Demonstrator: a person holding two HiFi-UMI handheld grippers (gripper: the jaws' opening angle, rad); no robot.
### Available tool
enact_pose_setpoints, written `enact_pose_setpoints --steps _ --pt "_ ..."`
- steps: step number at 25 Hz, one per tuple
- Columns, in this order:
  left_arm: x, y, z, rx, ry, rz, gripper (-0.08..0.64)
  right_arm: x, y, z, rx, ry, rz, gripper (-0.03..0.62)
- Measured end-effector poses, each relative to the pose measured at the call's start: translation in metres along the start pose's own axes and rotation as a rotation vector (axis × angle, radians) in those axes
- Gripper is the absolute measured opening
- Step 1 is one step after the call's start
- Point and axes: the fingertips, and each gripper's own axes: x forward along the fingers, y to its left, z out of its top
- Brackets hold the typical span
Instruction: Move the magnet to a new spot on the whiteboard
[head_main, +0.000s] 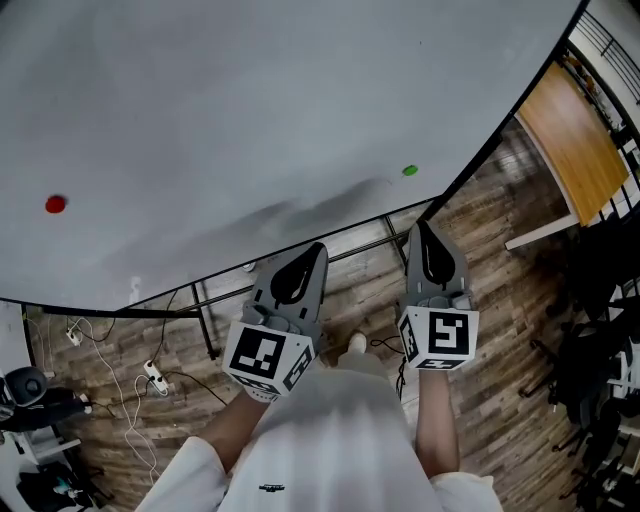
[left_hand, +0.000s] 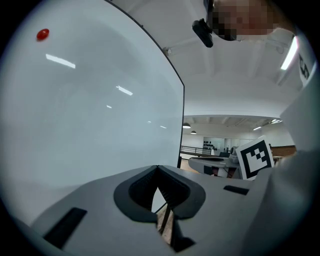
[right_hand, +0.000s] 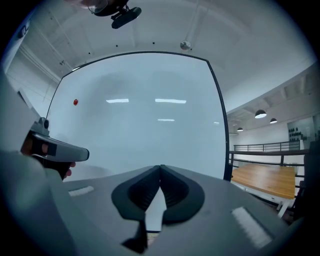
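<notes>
A large whiteboard (head_main: 250, 110) fills the head view. On it sit a red magnet (head_main: 55, 204) at the far left and a green magnet (head_main: 409, 171) near the lower right edge. My left gripper (head_main: 315, 248) and right gripper (head_main: 420, 226) hang side by side just below the board's bottom edge, both shut with nothing between the jaws. The right gripper's tip is a little below the green magnet, apart from it. The red magnet (left_hand: 42, 34) shows high on the left in the left gripper view and small at the left (right_hand: 75, 102) in the right gripper view, where the green one is out of sight.
The board's black stand (head_main: 205, 320) reaches down to a wooden floor. Cables and a power strip (head_main: 152, 375) lie at the lower left, next to dark equipment (head_main: 30, 395). A wooden tabletop (head_main: 575, 150) and a black railing stand at the right.
</notes>
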Motion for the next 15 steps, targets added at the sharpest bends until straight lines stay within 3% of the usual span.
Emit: enact_pose_setpoints --steps 8,15 --pt "-0.03 0.01 0.005 -0.003 -0.035 0.017 0.006 -0.031 0.026 0.028 -0.037 -0.043 0.032 0.011" --pt "-0.044 0.015 0.009 0.007 -0.044 0.025 0.006 -0.047 0.037 0.027 -0.046 -0.054 0.043 0.011"
